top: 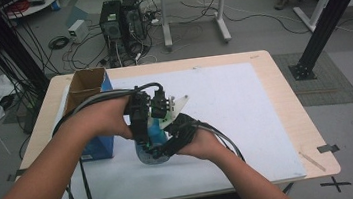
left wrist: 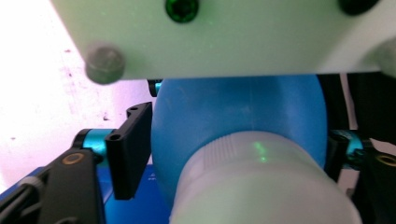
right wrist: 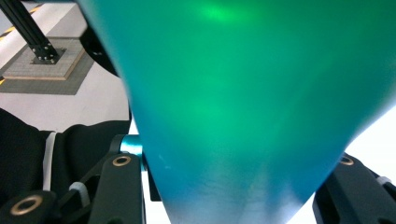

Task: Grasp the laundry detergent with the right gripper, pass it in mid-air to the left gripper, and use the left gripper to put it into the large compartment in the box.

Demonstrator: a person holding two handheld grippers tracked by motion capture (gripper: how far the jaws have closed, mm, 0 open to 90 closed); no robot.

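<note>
A blue bottle [top: 153, 150] with a white cap stands on the white mat, between both hands. My left gripper [top: 145, 142] comes down over its top. In the left gripper view the white cap [left wrist: 261, 186] and blue shoulder [left wrist: 233, 112] lie between the jaws; the left pad [left wrist: 130, 154] stands beside them with a slim gap at the cap. My right gripper [top: 160, 151] reaches in from the right, shut on the bottle's body, which looms teal [right wrist: 243, 93] between its jaws. Its pale three-cornered plate [left wrist: 210, 42] hangs across the top of the left gripper view.
A blue box with an open cardboard top [top: 88, 89] stands just left of the hands, on the mat [top: 237, 122]. The wooden table's edge [top: 294, 111] runs at the right. Computers, cables and black frame legs are on the floor beyond.
</note>
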